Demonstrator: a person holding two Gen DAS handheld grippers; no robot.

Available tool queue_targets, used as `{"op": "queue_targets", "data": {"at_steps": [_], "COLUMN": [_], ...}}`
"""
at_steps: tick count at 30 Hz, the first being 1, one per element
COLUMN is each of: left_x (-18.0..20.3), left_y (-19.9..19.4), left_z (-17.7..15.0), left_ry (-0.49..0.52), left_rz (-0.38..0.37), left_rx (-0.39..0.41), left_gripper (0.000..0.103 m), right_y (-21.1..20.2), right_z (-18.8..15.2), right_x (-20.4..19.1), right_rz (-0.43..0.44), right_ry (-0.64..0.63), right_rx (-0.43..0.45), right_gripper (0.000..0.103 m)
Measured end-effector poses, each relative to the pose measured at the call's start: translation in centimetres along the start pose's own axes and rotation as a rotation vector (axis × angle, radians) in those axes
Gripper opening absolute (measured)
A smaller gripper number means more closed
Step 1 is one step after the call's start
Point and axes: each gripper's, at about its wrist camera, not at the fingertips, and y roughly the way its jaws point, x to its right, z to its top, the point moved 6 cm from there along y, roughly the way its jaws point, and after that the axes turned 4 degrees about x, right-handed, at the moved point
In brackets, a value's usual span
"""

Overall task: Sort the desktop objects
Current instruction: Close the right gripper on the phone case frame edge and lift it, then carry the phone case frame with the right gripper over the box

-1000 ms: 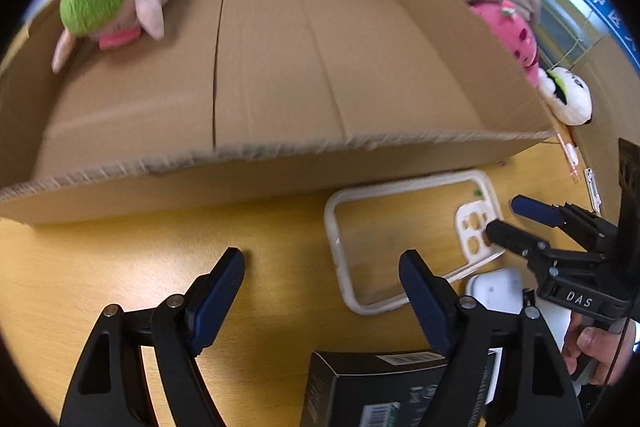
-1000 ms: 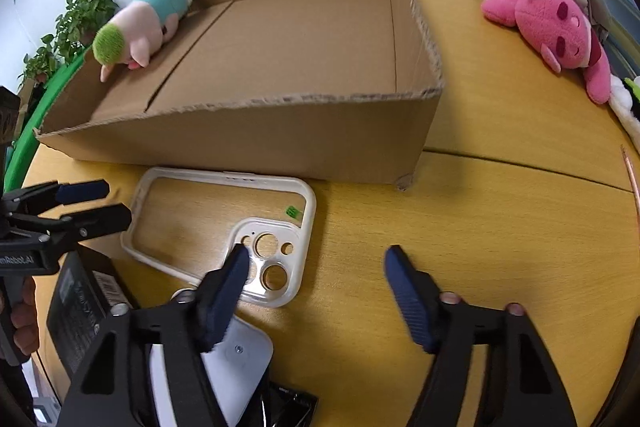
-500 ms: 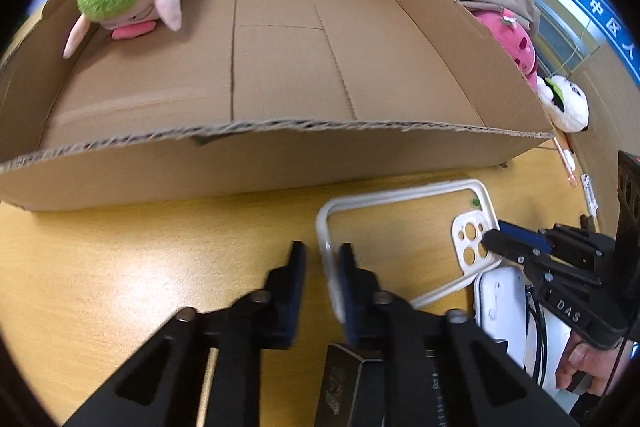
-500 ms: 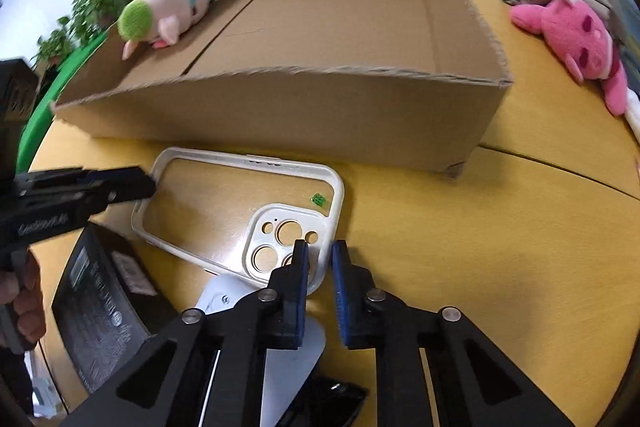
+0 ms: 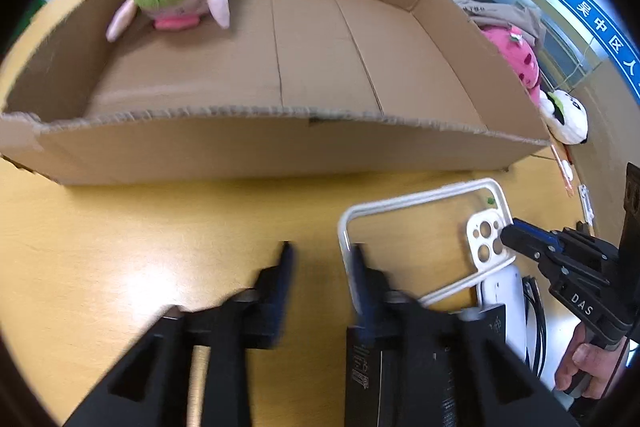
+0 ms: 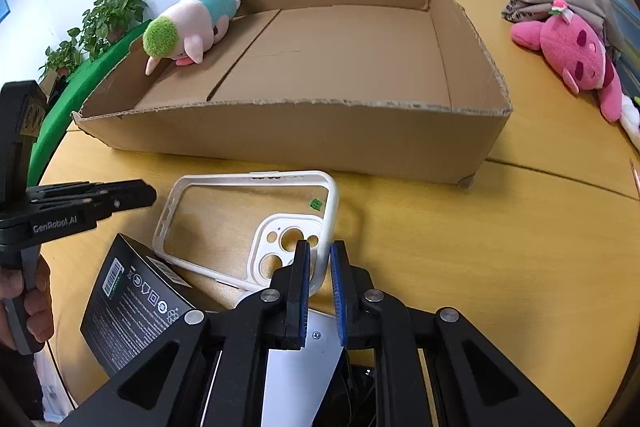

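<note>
A white-rimmed clear phone case (image 6: 248, 223) lies on the yellow table in front of a wide cardboard box (image 6: 304, 143). My right gripper (image 6: 320, 259) is shut on the case's corner by the camera cut-out, and that end looks slightly raised. It shows in the left wrist view (image 5: 516, 239) at the case (image 5: 424, 227). My left gripper (image 5: 320, 263) stands partly open, its right finger beside the case's other end, holding nothing. In the right wrist view it is left of the case (image 6: 136, 195). A green-headed plush (image 6: 192, 23) lies in the box.
A black carton (image 6: 132, 307) and a white device (image 6: 300, 367) lie by the case's near side. A pink plush (image 6: 572, 55) and a panda plush (image 5: 564, 115) lie on the table right of the box. Potted plants (image 6: 100, 27) stand far left.
My left gripper went from open to nearly shut and has now spread a little, drifting left of the case. My right gripper closed on the case's corner and holds it.
</note>
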Motion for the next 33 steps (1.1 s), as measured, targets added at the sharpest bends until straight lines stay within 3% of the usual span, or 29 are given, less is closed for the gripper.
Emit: {"op": "queue_targets", "data": {"at_steps": [1,6,7,8,13,24,33], "left_x": [0.2,1.6,2.0,2.2,1.3,3.0,4.0], "left_y": [0.2,0.8,0.9,1.0,0.8,-4.9,-10.8], "left_z": [-0.1,-0.5,-0.6,-0.7,-0.7,1.5,4.8], "left_ry": [0.005,0.066,0.079,0.086,0.034,0.068,0.126], "left_rz": [-0.014,-0.023,-0.023,-0.017,0.011,-0.001,0.023], "left_rx": [-0.009,-0.022,-0.026,-0.029,-0.011,0.147,0.29], "left_gripper": [0.06,0.058,0.046,0.028,0.007,0.007,0.007], "right_y": [0.1,0.5,0.6,0.7,1.1,-2.3,-5.8], "right_z": [-0.1,-0.6,-0.7,-0.8,-1.3,-0.1,3.1], "right_x": [0.0,0.0,0.0,0.0,0.3,-0.2,-2.5], "right_rz": [0.0,0.008,0.013,0.018,0.026,0.033,0.051], "right_ry": [0.002,0.01,0.013,0.013,0.036,0.049,0.012], "right_rx": [-0.004,-0.024,-0.029,-0.03,-0.031,0.084,0.198], "right_gripper": [0.011,0.011,0.011,0.011,0.012,0.011,0.011]}}
